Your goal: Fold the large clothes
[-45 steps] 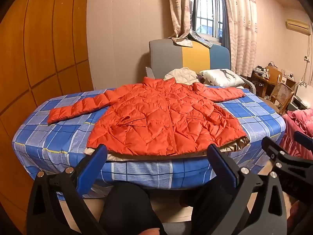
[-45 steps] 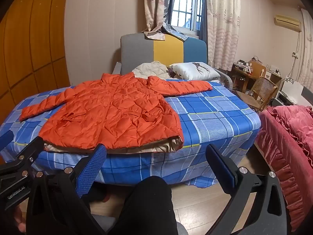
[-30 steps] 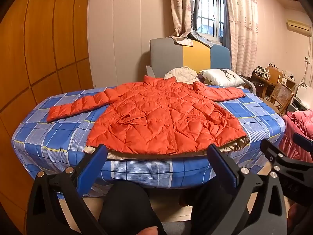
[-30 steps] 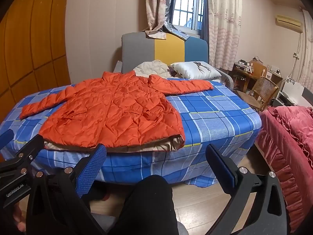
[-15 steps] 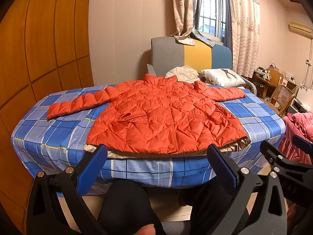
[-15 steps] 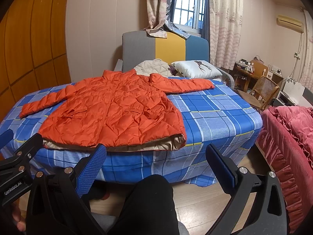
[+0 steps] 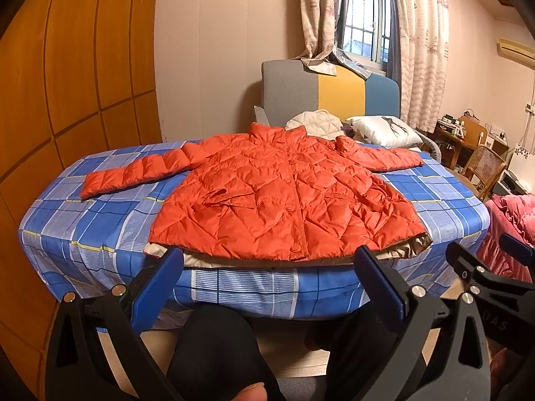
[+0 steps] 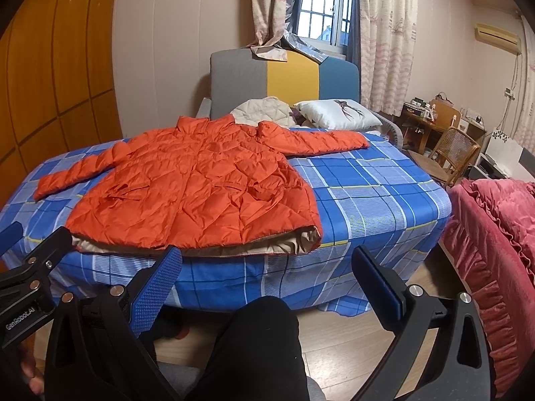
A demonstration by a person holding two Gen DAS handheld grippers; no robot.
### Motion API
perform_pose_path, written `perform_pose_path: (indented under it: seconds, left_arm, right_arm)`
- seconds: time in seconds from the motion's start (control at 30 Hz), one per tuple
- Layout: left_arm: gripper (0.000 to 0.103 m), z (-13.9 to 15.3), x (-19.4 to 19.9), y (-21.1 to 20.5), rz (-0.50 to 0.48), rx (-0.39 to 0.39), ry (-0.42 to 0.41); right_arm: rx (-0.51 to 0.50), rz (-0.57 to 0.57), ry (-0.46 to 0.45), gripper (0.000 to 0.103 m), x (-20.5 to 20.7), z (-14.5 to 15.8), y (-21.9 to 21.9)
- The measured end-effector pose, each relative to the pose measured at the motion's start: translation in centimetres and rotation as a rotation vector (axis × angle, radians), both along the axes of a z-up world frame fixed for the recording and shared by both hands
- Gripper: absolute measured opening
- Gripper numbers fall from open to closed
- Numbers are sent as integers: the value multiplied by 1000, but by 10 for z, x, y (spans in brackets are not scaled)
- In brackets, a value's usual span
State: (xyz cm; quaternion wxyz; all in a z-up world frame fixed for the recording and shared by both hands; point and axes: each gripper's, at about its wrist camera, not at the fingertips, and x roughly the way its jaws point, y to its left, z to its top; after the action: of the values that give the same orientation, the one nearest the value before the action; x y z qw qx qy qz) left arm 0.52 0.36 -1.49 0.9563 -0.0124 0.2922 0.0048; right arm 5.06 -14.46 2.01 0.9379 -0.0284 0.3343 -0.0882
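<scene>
Showing "GenRobot.AI", left tool beside jacket

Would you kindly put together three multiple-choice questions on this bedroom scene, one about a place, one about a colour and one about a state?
1. Where does the orange jacket lie?
A. Spread on the blue checked bed
B. Draped on the wicker chair
C. On the floor

2. What colour is the middle panel of the headboard?
A. Green
B. Yellow
C. Red

3. How do the two grippers stand?
A. Both shut on the jacket
B. Only the left one shut on a sleeve
C. Both open, holding nothing

Answers:
1 A: the jacket lies flat, sleeves out, on the bed.
2 B: yellow sits between grey and blue panels.
3 C: the left gripper and right gripper have fingers wide apart, short of the bed.
</scene>
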Motion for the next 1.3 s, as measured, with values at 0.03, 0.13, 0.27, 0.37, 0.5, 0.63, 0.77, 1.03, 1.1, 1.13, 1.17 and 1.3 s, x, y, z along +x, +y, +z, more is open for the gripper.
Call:
perform_pose_path:
  seconds: [0.03, 0.13, 0.27, 0.37, 0.5, 0.63, 0.77, 1.03, 1.1, 1.13, 1.17, 1.3]
  left_arm:
    - [101, 0, 1, 1, 1, -2, 2]
    - [101, 0, 2, 2, 2, -5, 7]
    - [101, -1, 3, 4, 2, -7, 9]
    - [101, -1, 3, 4, 3, -6, 11]
    - [101, -2, 3, 4, 4, -6, 13]
    - [101, -2, 3, 4, 5, -7, 14]
    - [101, -4, 4, 5, 7, -7, 18]
    - [101, -9, 9, 8, 20, -18, 34]
    - [101, -10, 11, 9, 24, -21, 41]
    - [101, -10, 12, 10, 25, -23, 44]
    - [101, -10, 13, 11, 27, -25, 45]
    - [101, -11, 16, 14, 33, -29, 54]
  right_arm:
    - [0, 1, 0, 100, 0, -1, 1]
    - [2, 0, 1, 100, 0, -1, 0]
    - [1, -1, 2, 100, 1, -1, 0]
    - [1, -2, 4, 100, 2, -2, 1]
    - [6, -2, 7, 100, 2, -2, 1]
    - [7, -1, 8, 100, 2, -3, 1]
    - [9, -1, 13, 100, 4, -4, 0]
    - [26, 1, 29, 100, 8, -9, -2]
    - [31, 2, 34, 100, 10, -8, -3]
    - [32, 1, 36, 100, 11, -8, -3]
    - [33, 1, 37, 100, 11, -7, -4]
    - [35, 2, 38, 100, 12, -8, -4]
